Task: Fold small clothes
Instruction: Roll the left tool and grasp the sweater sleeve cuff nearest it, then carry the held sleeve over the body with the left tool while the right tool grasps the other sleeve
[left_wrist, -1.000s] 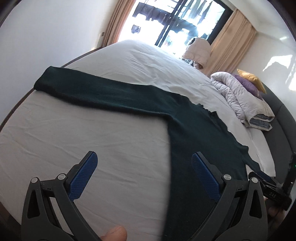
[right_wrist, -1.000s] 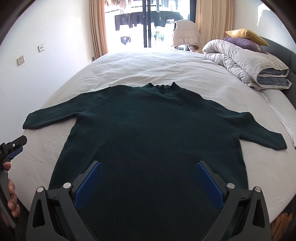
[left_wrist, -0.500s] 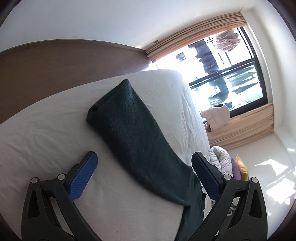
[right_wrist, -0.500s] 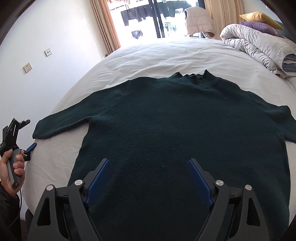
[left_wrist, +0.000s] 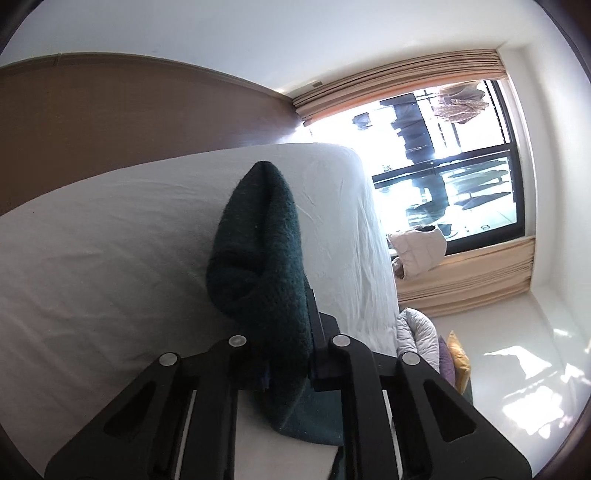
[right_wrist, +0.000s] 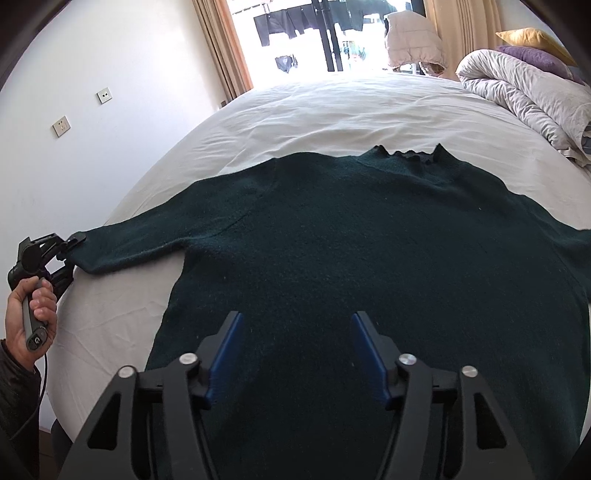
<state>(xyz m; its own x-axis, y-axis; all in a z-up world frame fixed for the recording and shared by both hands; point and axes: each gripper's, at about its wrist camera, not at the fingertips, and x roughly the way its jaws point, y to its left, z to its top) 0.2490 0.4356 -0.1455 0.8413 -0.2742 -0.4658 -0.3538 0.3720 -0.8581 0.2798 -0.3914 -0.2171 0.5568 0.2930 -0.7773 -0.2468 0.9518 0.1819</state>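
Note:
A dark green sweater lies flat, face up, on the white bed sheet, collar toward the window. My left gripper is at the bed's left edge, its jaws closing on the end of the left sleeve. In the left wrist view the sleeve cuff bulges up out of the left gripper, pinched between the pads. My right gripper hovers over the sweater's lower middle; its jaws are closing, about half apart, with no cloth pinched between them.
A rolled grey duvet with purple and yellow pillows lies at the bed's right. A pale padded jacket hangs before the window. A white wall with sockets runs along the left. A hand holds the left gripper's handle.
My left gripper swung to the sleeve end, rolled over, and closed on the cuff. The right gripper came lower over the sweater and its jaws narrowed.

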